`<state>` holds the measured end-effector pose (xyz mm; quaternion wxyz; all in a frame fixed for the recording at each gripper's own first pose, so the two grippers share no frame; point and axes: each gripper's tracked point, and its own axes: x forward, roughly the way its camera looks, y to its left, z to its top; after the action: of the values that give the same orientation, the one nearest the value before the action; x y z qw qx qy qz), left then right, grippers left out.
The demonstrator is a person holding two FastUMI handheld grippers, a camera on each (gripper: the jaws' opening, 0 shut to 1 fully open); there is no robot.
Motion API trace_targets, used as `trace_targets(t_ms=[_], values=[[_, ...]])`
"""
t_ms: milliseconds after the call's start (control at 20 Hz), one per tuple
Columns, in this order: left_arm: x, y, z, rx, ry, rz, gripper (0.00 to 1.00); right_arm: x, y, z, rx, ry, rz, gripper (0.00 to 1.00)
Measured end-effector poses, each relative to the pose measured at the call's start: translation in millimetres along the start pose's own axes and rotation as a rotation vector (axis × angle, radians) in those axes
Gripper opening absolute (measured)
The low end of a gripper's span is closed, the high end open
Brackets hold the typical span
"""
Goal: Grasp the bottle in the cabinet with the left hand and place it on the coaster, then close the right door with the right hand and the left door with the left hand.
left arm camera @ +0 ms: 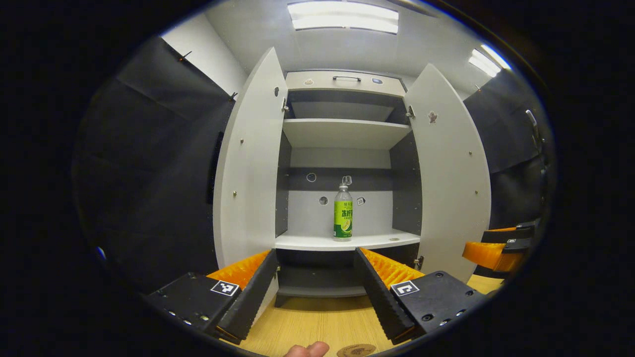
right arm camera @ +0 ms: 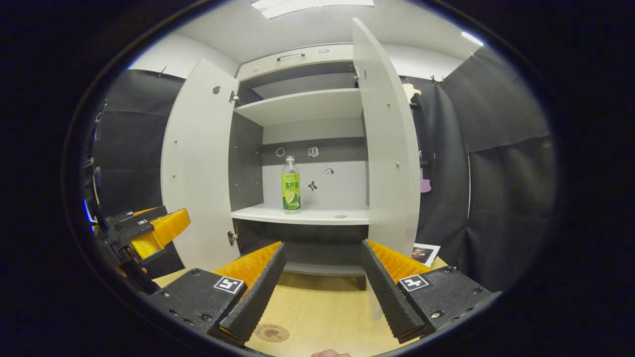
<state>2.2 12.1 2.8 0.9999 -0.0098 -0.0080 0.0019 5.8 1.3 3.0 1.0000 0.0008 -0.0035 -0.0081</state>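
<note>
Cabinet [left arm camera: 342, 134]: both doors open. Bottle [left arm camera: 343, 212], upright on the lower shelf [left arm camera: 317, 242], centred. Coaster [right arm camera: 271, 332] on the wooden counter [right arm camera: 322, 312], unoccupied. Left gripper [left arm camera: 316, 258] and right gripper [right arm camera: 322, 248]: fingers spread wide, holding nothing.

A pale wooden table [right arm camera: 322, 312] carries a white cabinet [left arm camera: 342, 82], which stands at its far side with both doors swung open. A round coaster [right arm camera: 271, 332] lies flat on the tabletop near its front edge. On the cabinet's lower shelf [left arm camera: 347, 241] a green-labelled bottle [left arm camera: 343, 210] stands upright; the upper shelf [left arm camera: 345, 133] is bare.
</note>
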Motion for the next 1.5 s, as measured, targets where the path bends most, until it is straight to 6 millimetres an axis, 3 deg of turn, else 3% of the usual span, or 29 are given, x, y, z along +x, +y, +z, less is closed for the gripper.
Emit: trace_targets(t_ms=[50, 150, 200, 250, 400, 500, 600, 750, 850, 1000, 1050, 1200, 1300, 1500], values=[[1, 1, 2, -0.002, -0.004, -0.001, 0.99, -1, 1, 0, 0.002, -0.002, 0.000, 0.94], [4, 0, 2, -0.014, -0.006, -0.011, 0.95, -3, 0, -3, -0.003, 0.004, -0.010, 0.99], [6, 0, 3, -0.021, -0.005, -0.016, 0.99, -3, -1, -4, -0.006, 0.007, -0.015, 0.94], [7, 0, 3, -0.028, -0.005, -0.021, 0.95, -4, -1, -4, -0.006, 0.009, -0.019, 0.99], [17, -1, 7, -0.036, -0.011, -0.037, 0.95, -8, -2, -2, -0.001, 0.006, -0.034, 0.94], [31, -13, 13, -0.058, -0.007, -0.100, 0.95, -10, -6, 1, -0.006, 0.000, -0.050, 0.99], [48, -31, 22, -0.098, 0.003, -0.183, 0.95, -13, -9, 3, -0.008, -0.006, -0.069, 0.94], [89, -47, 32, -0.128, 0.013, -0.242, 0.99, -18, -14, 5, 0.007, -0.013, -0.093, 0.99], [124, -56, 34, -0.121, 0.028, -0.263, 0.95, -21, -16, 6, 0.014, -0.015, -0.110, 0.94], [180, -67, 34, -0.085, 0.037, -0.272, 0.99, -25, -21, 5, 0.022, -0.016, -0.134, 0.94], [197, -68, 34, -0.074, 0.037, -0.267, 0.95, -25, -22, 4, 0.025, -0.010, -0.140, 0.99], [244, -78, 28, -0.095, 0.052, -0.269, 0.95, -24, -27, 1, 0.026, 0.006, -0.159, 0.94], [272, -76, 21, -0.086, 0.063, -0.246, 0.95, -23, -30, 1, 0.026, 0.009, -0.169, 0.99], [315, -75, 6, -0.056, 0.080, -0.211, 0.95, -21, -38, -2, 0.018, 0.021, -0.196, 0.94]])
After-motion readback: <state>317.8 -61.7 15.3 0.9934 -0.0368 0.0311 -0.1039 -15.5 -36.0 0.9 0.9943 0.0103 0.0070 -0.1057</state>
